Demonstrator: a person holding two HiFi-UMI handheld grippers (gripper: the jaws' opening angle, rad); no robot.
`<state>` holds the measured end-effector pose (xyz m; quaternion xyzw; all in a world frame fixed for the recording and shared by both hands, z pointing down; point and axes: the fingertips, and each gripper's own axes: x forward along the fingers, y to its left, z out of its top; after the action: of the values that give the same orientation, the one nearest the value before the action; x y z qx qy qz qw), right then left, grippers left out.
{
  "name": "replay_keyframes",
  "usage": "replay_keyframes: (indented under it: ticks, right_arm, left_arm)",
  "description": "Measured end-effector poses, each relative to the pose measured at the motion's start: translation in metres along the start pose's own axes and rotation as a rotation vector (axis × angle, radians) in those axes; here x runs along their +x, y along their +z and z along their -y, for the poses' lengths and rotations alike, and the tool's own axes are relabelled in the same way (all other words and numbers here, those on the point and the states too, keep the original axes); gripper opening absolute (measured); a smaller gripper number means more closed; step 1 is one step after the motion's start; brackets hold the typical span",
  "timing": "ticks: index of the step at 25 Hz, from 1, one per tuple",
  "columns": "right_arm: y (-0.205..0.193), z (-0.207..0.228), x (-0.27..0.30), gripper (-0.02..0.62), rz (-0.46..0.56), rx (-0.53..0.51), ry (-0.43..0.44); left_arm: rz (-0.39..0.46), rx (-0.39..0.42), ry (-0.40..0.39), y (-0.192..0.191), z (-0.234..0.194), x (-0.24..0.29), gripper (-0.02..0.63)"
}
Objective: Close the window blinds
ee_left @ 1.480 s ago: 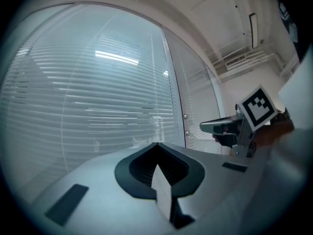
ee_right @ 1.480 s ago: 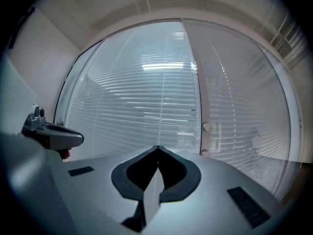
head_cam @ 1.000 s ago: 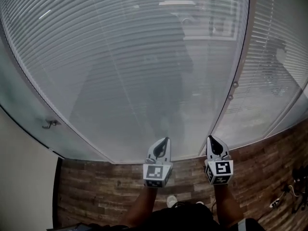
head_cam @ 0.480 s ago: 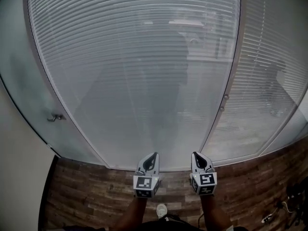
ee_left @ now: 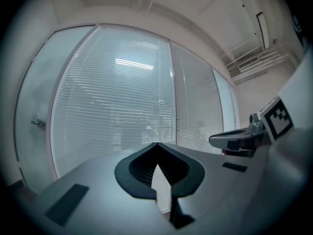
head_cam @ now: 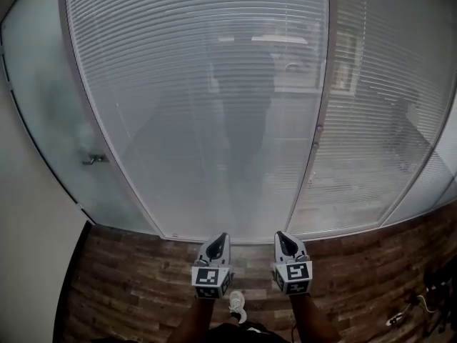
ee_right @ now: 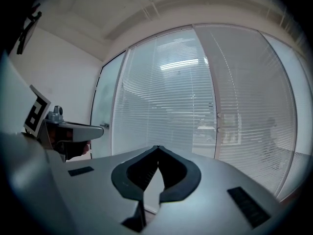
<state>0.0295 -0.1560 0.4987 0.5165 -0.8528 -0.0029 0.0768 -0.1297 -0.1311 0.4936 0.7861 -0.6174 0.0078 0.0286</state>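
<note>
Window blinds (head_cam: 193, 84): horizontal white slats are hung behind the glass of a tall partition and fill the wide pane straight ahead. A second set is seen in the pane to the right (head_cam: 378, 120). Both sets reach down to the bottom edge of the glass.
Slats: they are tilted so that gaps are left between them. A ceiling light and dim furniture of the room behind can be made out through them.
Mullion (head_cam: 325, 77): a slim upright post is set between the two panes.
Knobs (head_cam: 318, 128): two small knobs are fixed one above the other about halfway up the mullion.
Frosted glass door (head_cam: 50, 113): it is placed at the left edge of the partition, and a lever handle (head_cam: 94, 159) is mounted on it.
Left gripper (head_cam: 223, 236): it is held level near the bottom edge of the wide pane and pointed at the glass, well apart from it. Its jaws are brought together at the tips, with nothing held between them.
Right gripper (head_cam: 280, 234): it is held just beside the left one and pointed the same way. Its jaws are fully closed and nothing is gripped.
Wooden plank floor (head_cam: 121, 277): it is laid up to the foot of the partition.
Shoe (head_cam: 236, 304): one white shoe is seen on the floor between the two forearms.
</note>
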Motion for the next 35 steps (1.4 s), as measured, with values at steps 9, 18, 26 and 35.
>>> replay_keyframes:
  ticks: [9,18,26,35]
  right_arm:
    - [-0.009,-0.026,-0.053,0.003,0.000,0.001,0.024]
    - [0.007,-0.047,-0.072,0.003,0.034,-0.004,-0.017]
    - [0.010,-0.081,-0.071,0.003,0.032,0.043,-0.096]
    - [-0.001,-0.101,-0.080,0.003,-0.011,0.021,-0.151]
  left_arm:
    - [-0.021,0.012,-0.001,-0.004,0.028,-0.055,-0.005]
    - [-0.006,0.017,0.007,0.004,0.009,-0.081,-0.005]
    - [-0.012,0.042,-0.023,0.002,-0.029,-0.110,-0.005]
    - [0.003,0.020,-0.043,0.001,-0.049,-0.138,-0.005]
